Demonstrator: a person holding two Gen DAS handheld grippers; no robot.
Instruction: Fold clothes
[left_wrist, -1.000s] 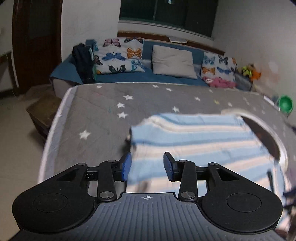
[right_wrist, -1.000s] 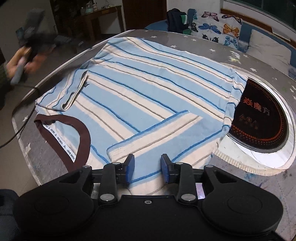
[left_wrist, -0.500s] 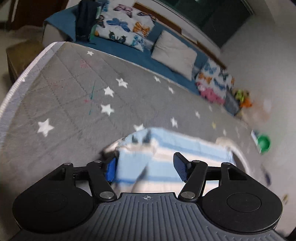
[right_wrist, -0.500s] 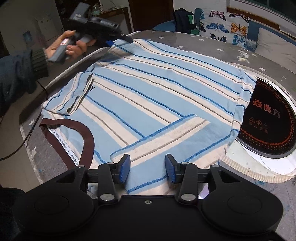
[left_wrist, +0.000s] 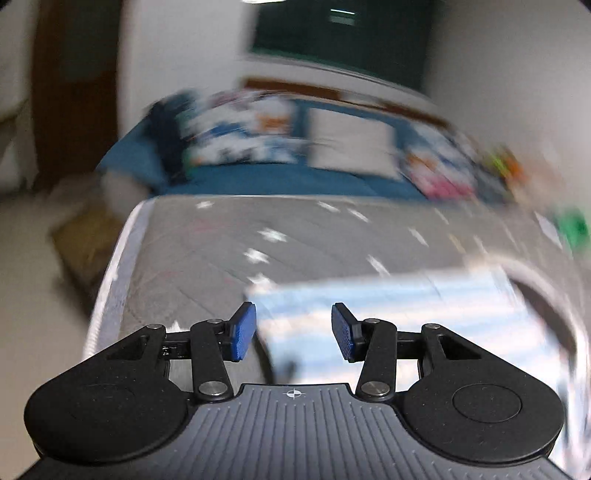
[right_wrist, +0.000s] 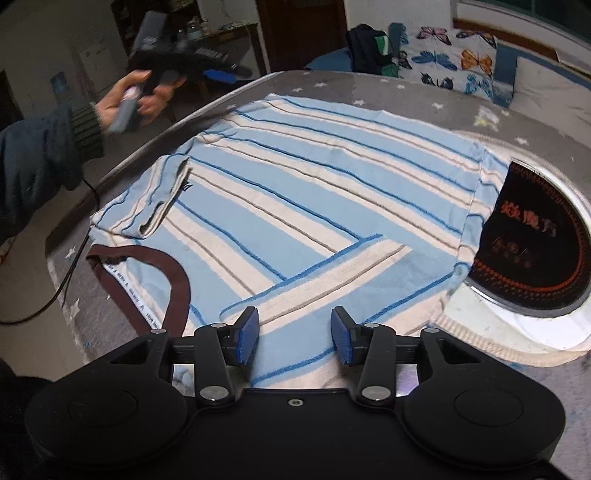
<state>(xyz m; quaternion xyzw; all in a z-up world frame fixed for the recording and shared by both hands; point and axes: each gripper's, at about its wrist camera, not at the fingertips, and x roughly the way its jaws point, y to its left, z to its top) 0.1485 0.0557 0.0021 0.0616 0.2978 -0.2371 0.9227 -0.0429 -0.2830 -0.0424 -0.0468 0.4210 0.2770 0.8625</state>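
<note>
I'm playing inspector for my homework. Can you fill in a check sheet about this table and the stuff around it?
Surface: grey star-print cover over the table.
Job's things: striped shirt lying flat, both sleeves folded in, brown collar near the table edge.
Clutter: round black cooktop showing through a hole in the cover, the shirt's hem overlapping its edge.
Grippers: left tool in a hand off the table's far edge, jaws closing on nothing; right tool open above the shirt, empty.
Cables: black cable hanging off the table edge.
Surroundings: blue sofa with butterfly cushions, dark bag, wooden door.
</note>
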